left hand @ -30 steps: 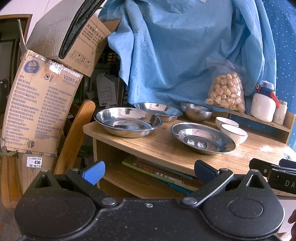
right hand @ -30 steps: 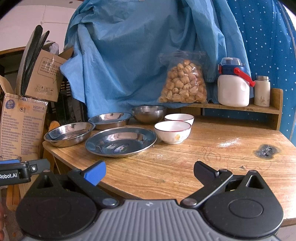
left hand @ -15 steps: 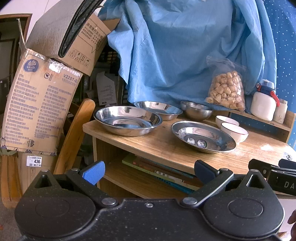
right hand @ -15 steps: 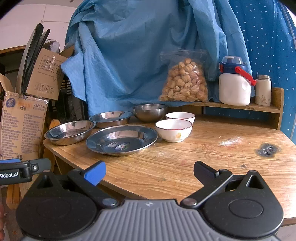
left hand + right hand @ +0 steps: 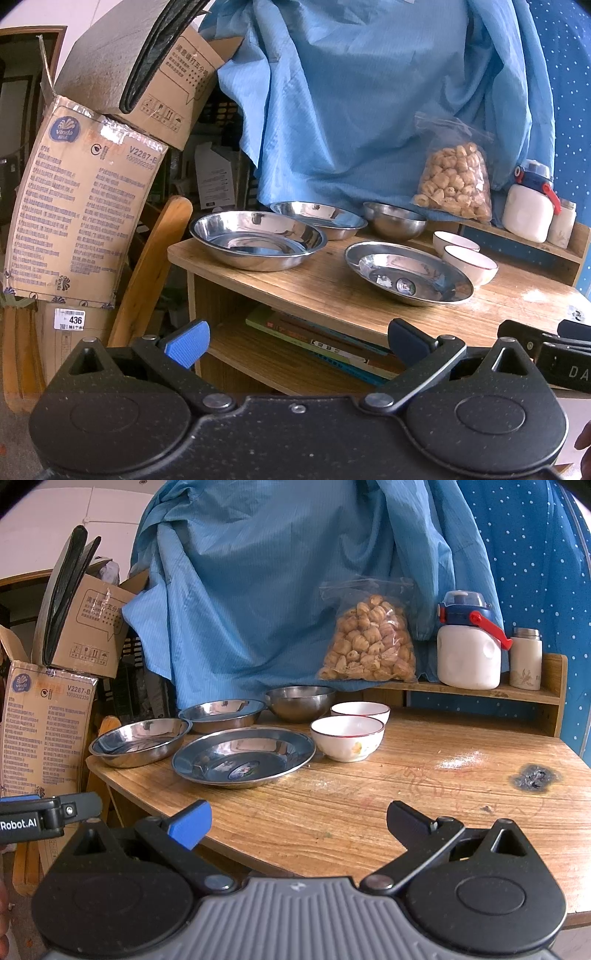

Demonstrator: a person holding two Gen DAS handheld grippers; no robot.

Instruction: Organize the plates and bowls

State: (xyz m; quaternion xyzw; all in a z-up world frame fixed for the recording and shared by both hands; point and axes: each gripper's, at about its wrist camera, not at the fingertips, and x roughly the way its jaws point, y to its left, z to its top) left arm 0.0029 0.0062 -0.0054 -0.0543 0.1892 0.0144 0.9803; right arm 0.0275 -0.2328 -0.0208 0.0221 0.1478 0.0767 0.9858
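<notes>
Still approaching — we have eased both grippers slightly nearer the table (image 5: 424, 775); left gripper (image 5: 295, 341) and right gripper (image 5: 297, 821) gape empty. Nearest steel plate (image 5: 243, 757) and white bowl (image 5: 347, 736) remain unstacked, untouched.

The left wrist view looks from off the wooden table's (image 5: 332, 295) left corner, low enough to see the books on the shelf beneath, facing right-forward across the top. The right wrist view sits at the table's near edge, slightly above the surface, facing straight toward the draped blue cloth (image 5: 277, 590). Both stand back from the dishes. They share the wide flat steel plate (image 5: 408, 273) (image 5: 243, 757), the white ceramic bowl with a red rim (image 5: 470, 260) (image 5: 347, 736) and the clear bag of tan snacks (image 5: 454, 181) (image 5: 369, 642). Each view catches the other gripper's black body at a lower frame edge.
</notes>
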